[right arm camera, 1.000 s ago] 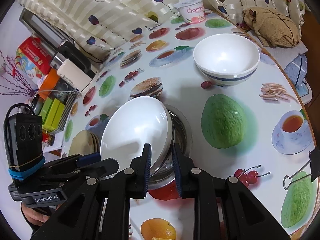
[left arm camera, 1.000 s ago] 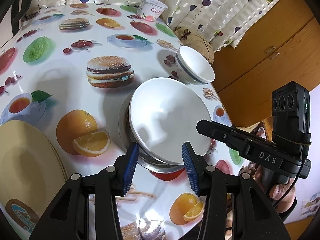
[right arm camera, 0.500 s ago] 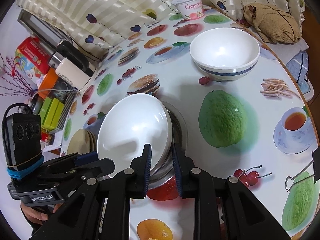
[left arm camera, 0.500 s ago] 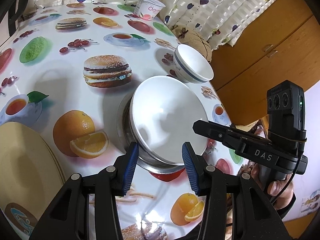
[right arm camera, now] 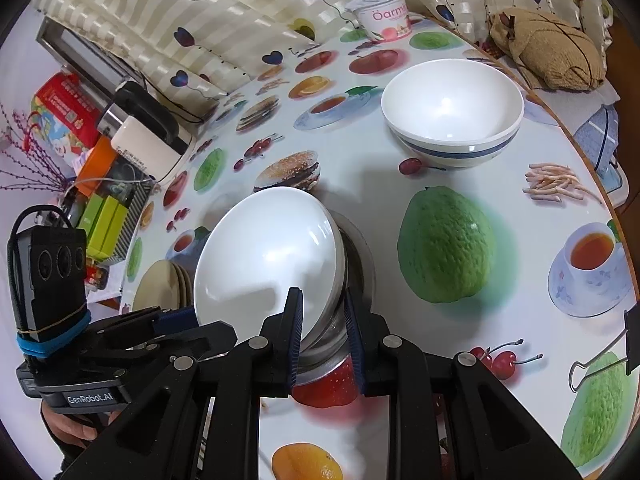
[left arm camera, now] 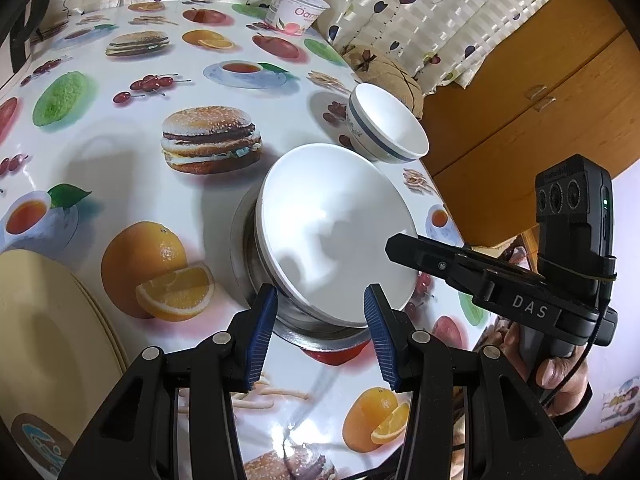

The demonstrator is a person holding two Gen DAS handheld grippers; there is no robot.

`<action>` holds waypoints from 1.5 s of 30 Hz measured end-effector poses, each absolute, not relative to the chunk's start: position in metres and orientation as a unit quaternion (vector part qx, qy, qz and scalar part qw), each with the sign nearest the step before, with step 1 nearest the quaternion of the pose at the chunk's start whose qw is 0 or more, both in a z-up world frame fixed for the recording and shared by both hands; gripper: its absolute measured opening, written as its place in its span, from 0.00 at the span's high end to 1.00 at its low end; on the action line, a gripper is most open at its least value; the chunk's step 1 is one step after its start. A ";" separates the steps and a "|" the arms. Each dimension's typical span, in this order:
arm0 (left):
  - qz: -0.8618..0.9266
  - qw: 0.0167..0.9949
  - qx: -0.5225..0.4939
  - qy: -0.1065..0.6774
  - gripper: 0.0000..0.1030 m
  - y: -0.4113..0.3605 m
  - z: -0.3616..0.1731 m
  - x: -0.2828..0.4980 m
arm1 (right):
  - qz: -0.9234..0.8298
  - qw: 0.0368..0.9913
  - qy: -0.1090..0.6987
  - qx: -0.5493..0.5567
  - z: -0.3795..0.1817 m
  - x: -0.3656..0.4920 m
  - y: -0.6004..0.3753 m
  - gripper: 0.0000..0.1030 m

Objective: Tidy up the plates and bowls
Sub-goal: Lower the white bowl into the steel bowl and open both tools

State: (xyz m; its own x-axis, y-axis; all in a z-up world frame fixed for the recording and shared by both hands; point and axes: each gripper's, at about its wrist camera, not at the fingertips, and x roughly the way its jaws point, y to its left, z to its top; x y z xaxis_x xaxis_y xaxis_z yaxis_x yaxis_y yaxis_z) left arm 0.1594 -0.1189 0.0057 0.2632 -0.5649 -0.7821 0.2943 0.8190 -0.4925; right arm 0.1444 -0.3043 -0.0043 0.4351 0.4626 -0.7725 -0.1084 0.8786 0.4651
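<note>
White bowl: a white bowl (right arm camera: 268,256) sits tilted inside a steel bowl (right arm camera: 360,256) mid-table, on a fruit-print tablecloth (left arm camera: 120,160)
Right gripper: my right gripper (right arm camera: 322,336) is pinched nearly closed on the tilted bowl's near rim
Left gripper: my left gripper (left arm camera: 320,332) hovers partly open at the bowl's near edge, holding nothing
Other dishes: a blue-banded bowl (right arm camera: 452,112) stands beyond, well apart; cream plates (left arm camera: 48,340) are stacked at the left
Doing it well: I judge the rim grip is thin, so I'd lift slowly and keep the steel bowl from dragging along
Right view only: a toaster (right arm camera: 140,128) and boxes at the table's far side
Left view only: a wooden cabinet (left arm camera: 540,100) past the table's edge
</note>
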 end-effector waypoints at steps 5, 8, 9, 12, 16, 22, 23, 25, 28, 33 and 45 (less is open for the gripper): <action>-0.272 0.786 -0.121 0.541 0.55 -0.121 0.006 0.160 | 0.170 0.829 0.503 0.174 -0.004 0.147 -0.304 0.79; -0.273 0.785 -0.122 0.542 0.55 -0.122 0.006 0.160 | 0.171 0.829 0.503 0.175 -0.004 0.148 -0.303 0.79; -0.274 0.785 -0.124 0.542 0.55 -0.122 0.006 0.160 | 0.172 0.829 0.503 0.175 -0.004 0.148 -0.304 0.79; -0.276 0.783 -0.129 0.542 0.55 -0.119 0.006 0.159 | 0.171 0.827 0.504 0.180 -0.006 0.146 -0.307 0.78; -0.272 0.787 -0.135 0.537 0.55 -0.107 0.011 0.153 | 0.167 0.830 0.500 0.182 -0.004 0.141 -0.314 0.72; -0.267 0.803 -0.156 0.509 0.55 -0.084 0.024 0.147 | 0.165 0.847 0.468 0.188 0.015 0.126 -0.329 0.70; -0.266 0.806 -0.159 0.504 0.55 -0.081 0.027 0.146 | 0.167 0.851 0.462 0.189 0.019 0.123 -0.330 0.69; -0.267 0.811 -0.165 0.495 0.55 -0.077 0.032 0.145 | 0.169 0.858 0.448 0.188 0.027 0.117 -0.333 0.69; -0.268 0.818 -0.167 0.482 0.55 -0.073 0.041 0.144 | 0.172 0.865 0.430 0.192 0.036 0.110 -0.337 0.69; -0.273 0.823 -0.163 0.471 0.55 -0.073 0.046 0.148 | 0.175 0.871 0.418 0.190 0.044 0.105 -0.341 0.69; -0.282 0.830 -0.148 0.459 0.55 -0.086 0.050 0.149 | 0.178 0.874 0.410 0.192 0.046 0.102 -0.347 0.69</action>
